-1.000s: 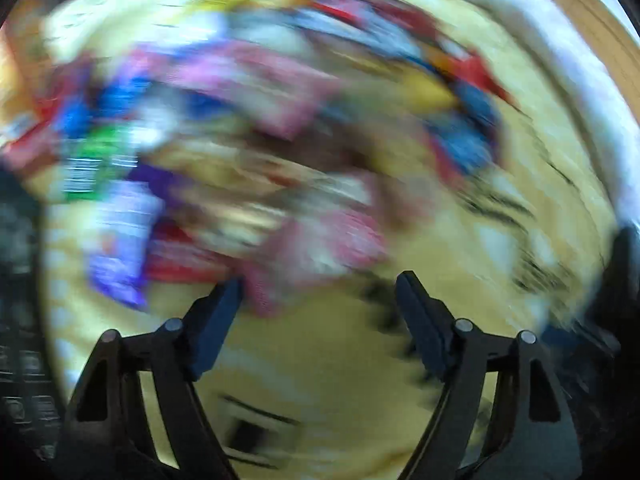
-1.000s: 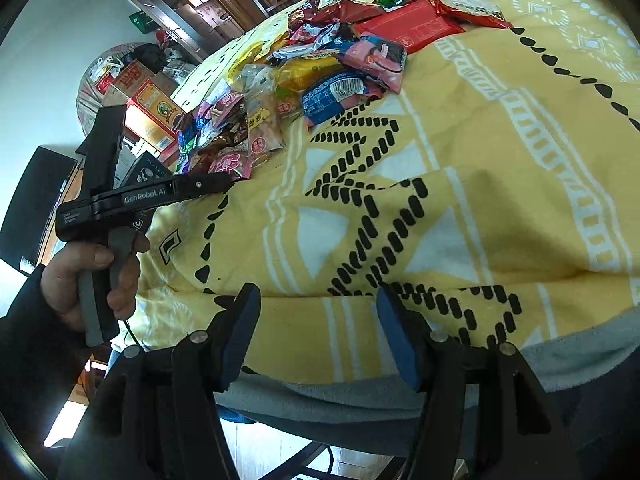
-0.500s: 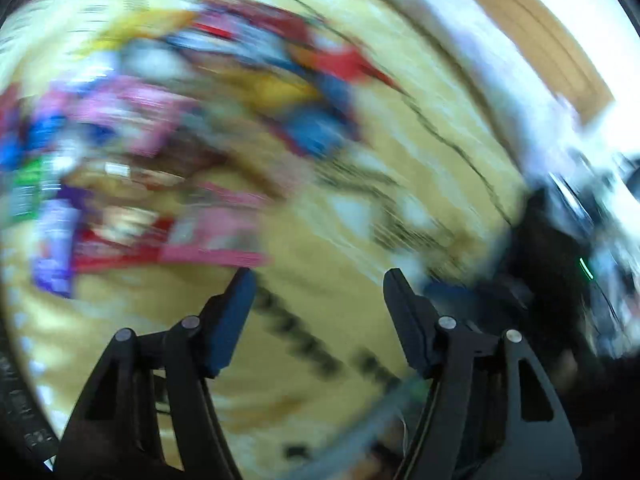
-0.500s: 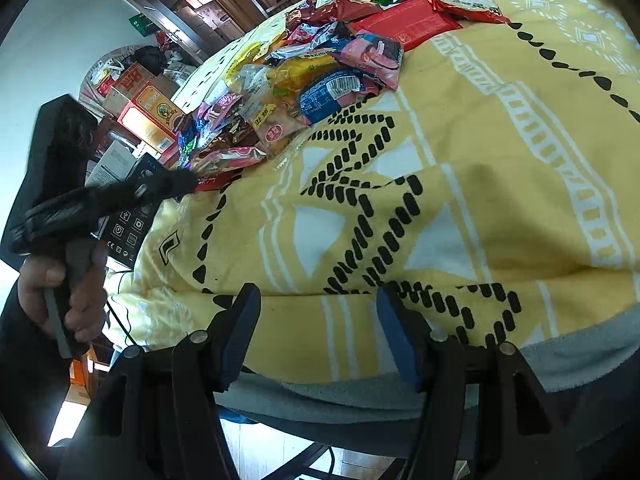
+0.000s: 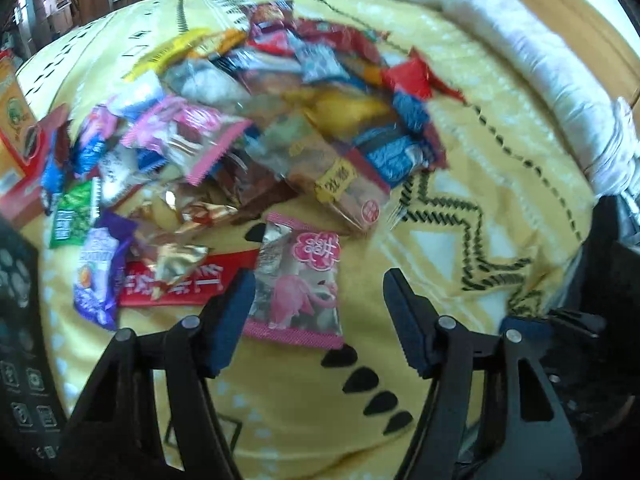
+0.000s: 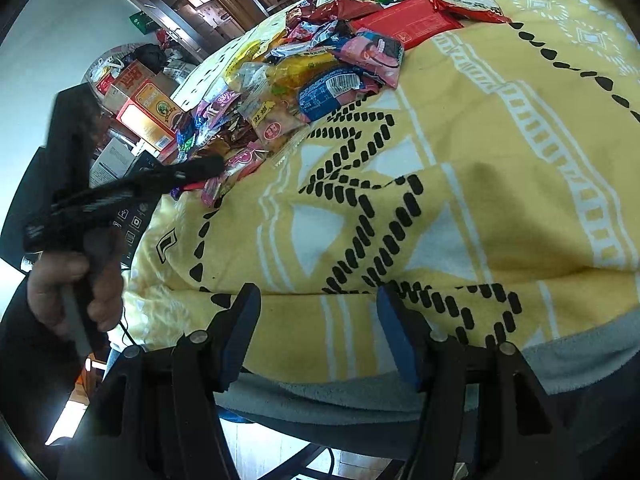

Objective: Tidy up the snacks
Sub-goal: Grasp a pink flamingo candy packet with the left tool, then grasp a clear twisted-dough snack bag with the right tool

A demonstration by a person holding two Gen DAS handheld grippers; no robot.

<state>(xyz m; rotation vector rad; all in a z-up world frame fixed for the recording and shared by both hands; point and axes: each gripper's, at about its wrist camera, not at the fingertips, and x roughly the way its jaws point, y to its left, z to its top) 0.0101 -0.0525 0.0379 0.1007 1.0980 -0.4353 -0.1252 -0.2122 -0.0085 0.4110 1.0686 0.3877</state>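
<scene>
Left wrist view: the left gripper (image 5: 316, 312) has its jaws spread wide, holding nothing, just above a yellow patterned blanket (image 5: 472, 216). A pink packet (image 5: 300, 284) with a pink flower mark lies flat on the blanket at the near edge of the snack pile (image 5: 256, 120). Its lower left corner sits against the left jaw, while the right jaw stands well apart from it over bare blanket. Whether the left jaw touches the packet cannot be told. Just left of the packet lies a red bar (image 5: 176, 284), partly under a gold wrapper (image 5: 176, 256), with a purple packet (image 5: 100, 272) beside them. The rest of the pile spreads away beyond, in blue, yellow, red and green wrappers, somewhat blurred. A white cloth roll (image 5: 520, 52) runs along the far right edge.

In the right wrist view the right gripper (image 6: 318, 332) also has its jaws spread and empty, over the near edge of the blanket, well apart from the pile (image 6: 304, 80). The left gripper (image 6: 200, 166) shows at the left, held in a hand (image 6: 76, 284), its tip reaching the pile's near end. Boxes (image 6: 148, 112) stand beyond the blanket's left edge.
</scene>
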